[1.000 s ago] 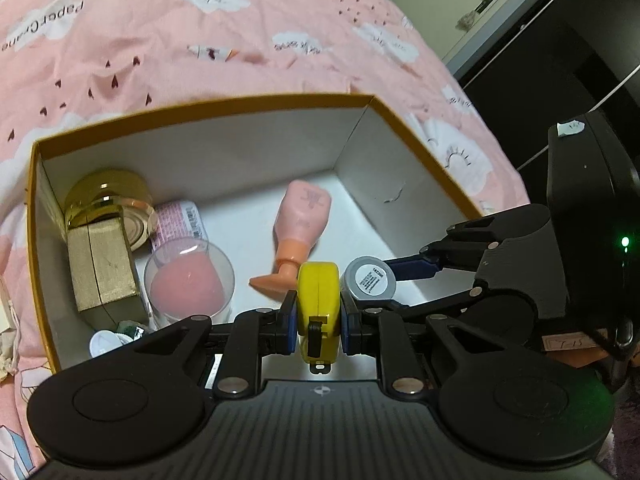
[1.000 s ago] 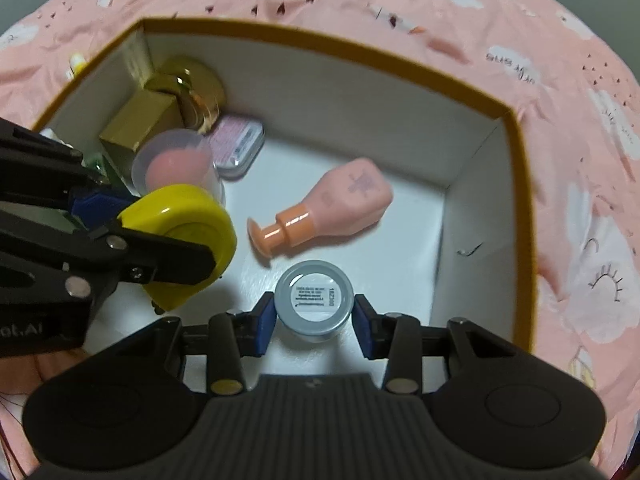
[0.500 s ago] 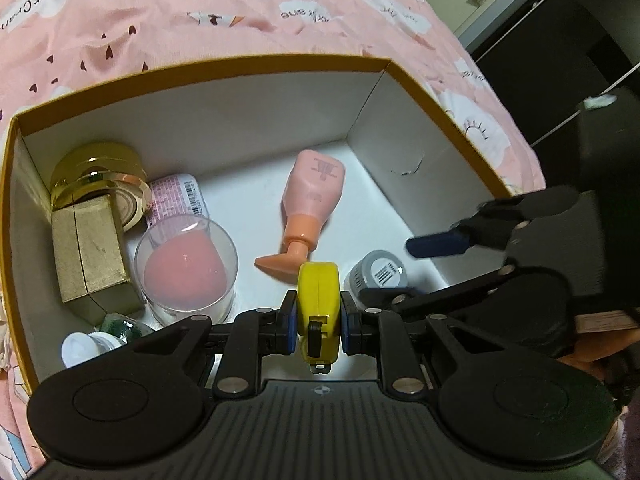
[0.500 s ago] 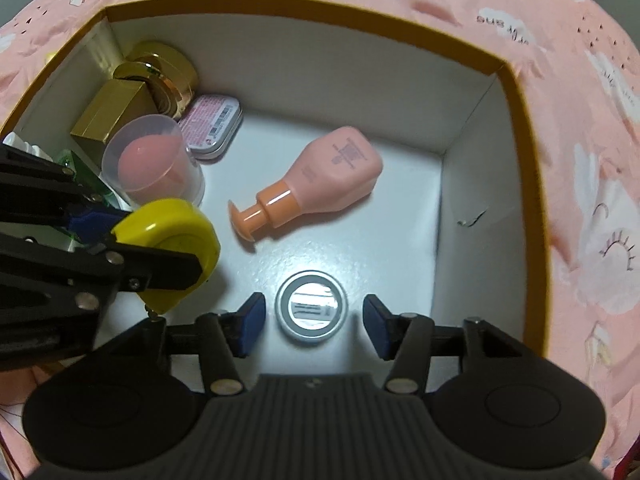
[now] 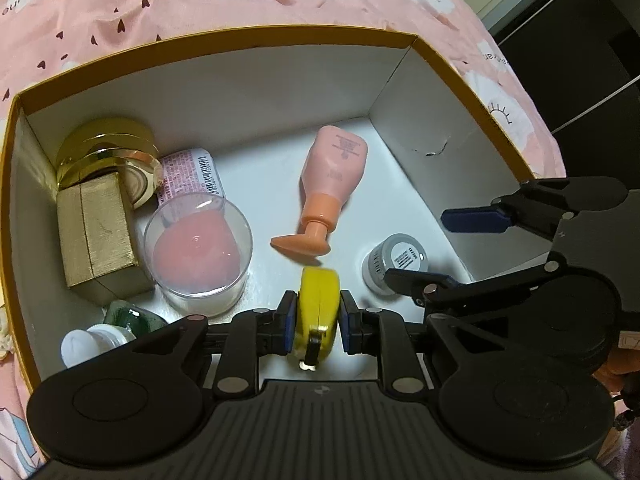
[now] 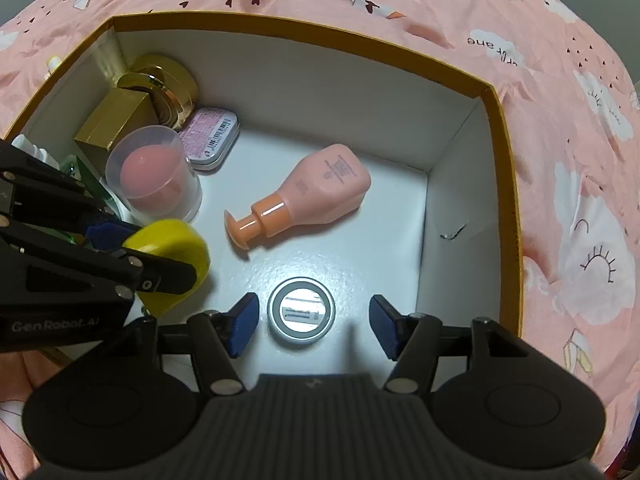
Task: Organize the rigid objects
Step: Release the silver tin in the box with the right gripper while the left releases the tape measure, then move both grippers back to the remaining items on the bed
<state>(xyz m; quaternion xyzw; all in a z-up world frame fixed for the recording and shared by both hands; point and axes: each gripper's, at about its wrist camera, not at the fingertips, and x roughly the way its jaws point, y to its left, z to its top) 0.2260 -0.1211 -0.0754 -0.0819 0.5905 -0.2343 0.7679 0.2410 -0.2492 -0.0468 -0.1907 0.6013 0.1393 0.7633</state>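
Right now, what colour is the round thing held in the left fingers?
Bright yellow: the round thing shows best in the left wrist view.

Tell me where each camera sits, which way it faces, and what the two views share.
Left wrist: on the left gripper, looking down into the box; its fingers clamp the yellow tape measure.
Right wrist: on the right gripper, looking down; jaws open around the small grey jar.
Shared: box, jar, tape measure, pink pump bottle, and each other's gripper.
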